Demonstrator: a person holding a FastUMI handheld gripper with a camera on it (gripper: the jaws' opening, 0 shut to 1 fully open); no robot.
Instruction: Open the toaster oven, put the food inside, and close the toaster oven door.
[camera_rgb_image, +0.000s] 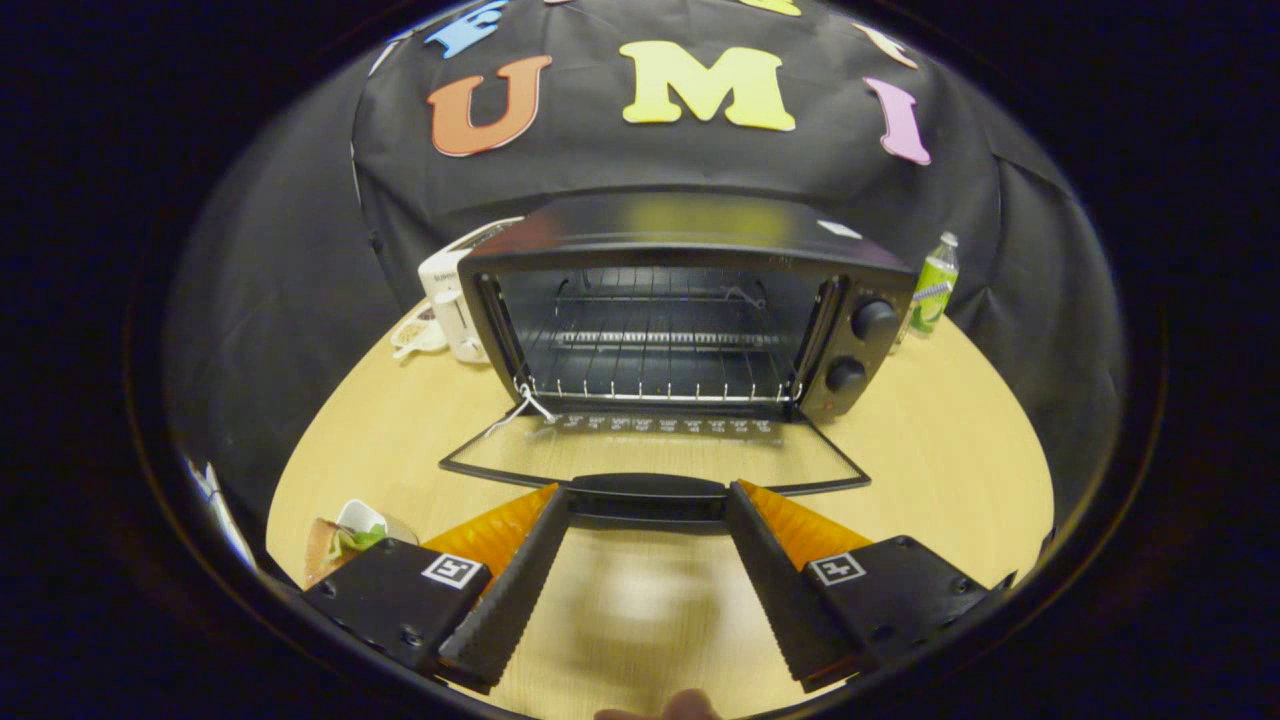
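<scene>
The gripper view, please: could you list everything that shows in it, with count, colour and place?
toaster oven: one, black, on the table beyond the fingers.
oven door: one, glass in a black frame, folded down flat, its handle at the fingertips.
wire rack: one, metal, inside the oven.
knobs: two, black, on the oven's front, one above the other.
white appliance: one, beside the oven.
bottle: one, green label, on the oven's knob side.
food: one plate, greens on it, near one finger.
table: one, light wood.
gripper: one, open, fingers either side of the door handle.
</scene>
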